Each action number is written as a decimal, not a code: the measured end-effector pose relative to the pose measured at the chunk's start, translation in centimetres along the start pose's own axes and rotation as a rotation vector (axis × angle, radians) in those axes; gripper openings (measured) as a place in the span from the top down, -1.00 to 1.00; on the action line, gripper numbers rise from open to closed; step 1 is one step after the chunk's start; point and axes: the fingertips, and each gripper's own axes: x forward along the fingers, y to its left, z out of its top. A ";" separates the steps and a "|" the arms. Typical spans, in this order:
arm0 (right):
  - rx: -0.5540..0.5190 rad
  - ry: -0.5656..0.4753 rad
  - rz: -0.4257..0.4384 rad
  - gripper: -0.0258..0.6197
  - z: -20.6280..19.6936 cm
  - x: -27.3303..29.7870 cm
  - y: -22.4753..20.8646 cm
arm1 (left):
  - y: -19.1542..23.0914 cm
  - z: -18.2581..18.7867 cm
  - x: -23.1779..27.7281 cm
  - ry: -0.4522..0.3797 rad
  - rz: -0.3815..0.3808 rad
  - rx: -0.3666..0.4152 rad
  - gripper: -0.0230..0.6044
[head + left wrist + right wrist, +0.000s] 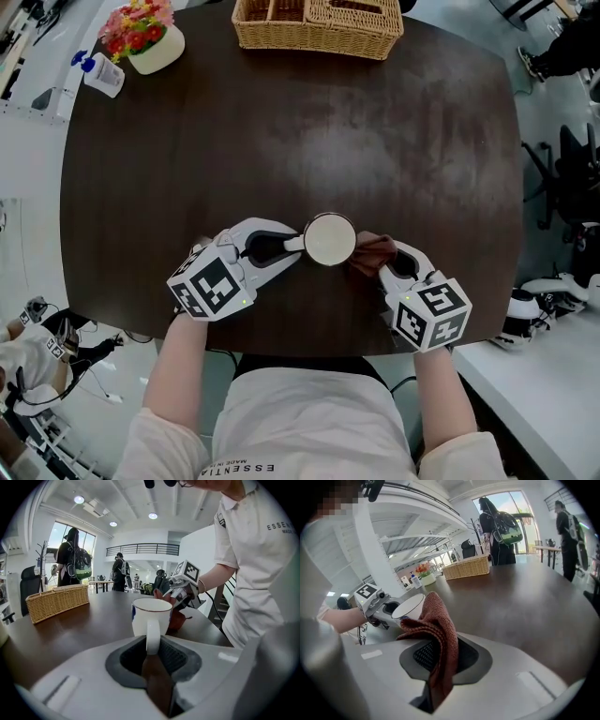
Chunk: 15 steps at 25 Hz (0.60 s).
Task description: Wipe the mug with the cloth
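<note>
Two hand-held claws were seen side by side at the near edge of the dark brown, round-cornered wooden counter (375, 141), about midway along it. Between them a white ceramic mug (330, 239) stood upright on the counter, its mouth open upward. In the left gripper view the mug (151, 616) showed a thin dark line around its rim and a blue mark on its side.

The left claw (286, 246) was closed narrowly on the mug's handle, which pointed toward the person's left. In its own view the left claw (152, 651) had the white loop of the handle pinched between its dark pads.

The right claw (389, 267) was clamped on a reddish-brown terry cloth (372, 253). In its own view the right claw (436, 667) gripped the lower part of the cloth (436, 630), and a loose fold rose above the jaws and leaned against the mug (408, 606). From above, the cloth was seen touching the mug's right side; from the left gripper view the cloth (177, 619) showed just behind the mug.

At the far edge of the counter a rectangular woven wicker basket (319, 23) was set. Near the far left corner a white pot of pink and red flowers (145, 37) was placed, with a small white bottle with a blue cap (101, 73) just beside it.
</note>
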 end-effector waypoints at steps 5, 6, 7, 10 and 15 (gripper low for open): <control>-0.118 -0.021 -0.042 0.67 3.7 1.0 -1.6 | 0.4 0.0 -0.4 0.003 0.023 -0.017 0.68; -0.138 -0.019 -0.042 0.67 4.2 1.3 -1.6 | 0.4 -0.1 -0.4 0.006 0.028 -0.022 0.68; -0.161 -0.013 -0.039 0.67 4.5 1.7 -1.5 | 0.4 -0.2 -0.4 0.008 0.031 -0.028 0.68; -0.252 0.030 -0.013 0.67 4.3 3.3 -0.5 | 0.6 -0.3 -0.6 0.004 0.038 -0.036 0.68; -0.366 0.099 0.035 0.67 2.5 4.3 1.4 | 1.0 -0.1 -0.8 -0.011 0.056 -0.063 0.68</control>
